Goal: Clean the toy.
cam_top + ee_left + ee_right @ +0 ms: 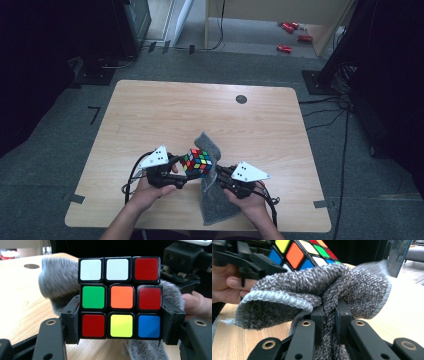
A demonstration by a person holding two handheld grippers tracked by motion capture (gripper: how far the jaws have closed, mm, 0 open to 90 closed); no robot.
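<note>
A scrambled Rubik's cube is held above the wooden table, near its front edge. My left gripper is shut on the cube, its jaws pressing the lower left and right sides. A grey knitted cloth hangs against the cube's right side. My right gripper is shut on the cloth, which is bunched between its jaws. In the right gripper view the cube shows just behind the cloth, with the left gripper's jaw on it.
A small dark round disc lies on the table's far right part. Black stands and cables flank the table on the carpet. Red objects lie on the floor at the back.
</note>
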